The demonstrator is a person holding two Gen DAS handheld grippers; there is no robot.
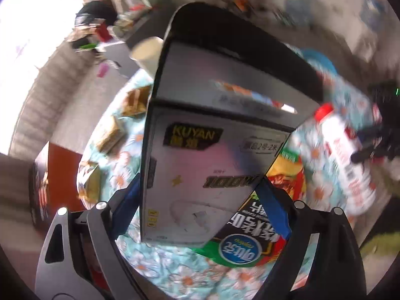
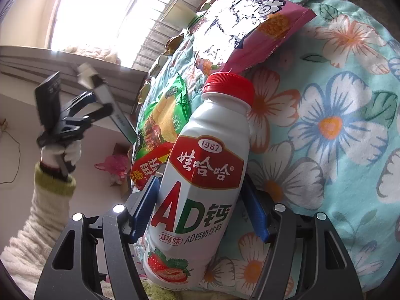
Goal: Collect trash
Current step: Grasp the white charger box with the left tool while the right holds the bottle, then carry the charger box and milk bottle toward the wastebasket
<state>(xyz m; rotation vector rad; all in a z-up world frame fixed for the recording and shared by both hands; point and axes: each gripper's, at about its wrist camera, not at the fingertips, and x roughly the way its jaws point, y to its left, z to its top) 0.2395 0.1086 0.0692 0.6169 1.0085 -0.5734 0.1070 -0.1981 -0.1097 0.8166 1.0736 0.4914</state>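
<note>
Gripping a grey box (image 1: 212, 155), the left gripper (image 1: 200, 215) holds it clear of the flowered bed (image 1: 155, 262); the right gripper (image 2: 200, 212) clamps a milk bottle (image 2: 200, 175), both apparently gathered for binning.

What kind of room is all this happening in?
Probably a lived-in bedroom or living room: a floral quilt strewn with snack wrappers, a barred window, and a cluttered side table beyond.
</note>
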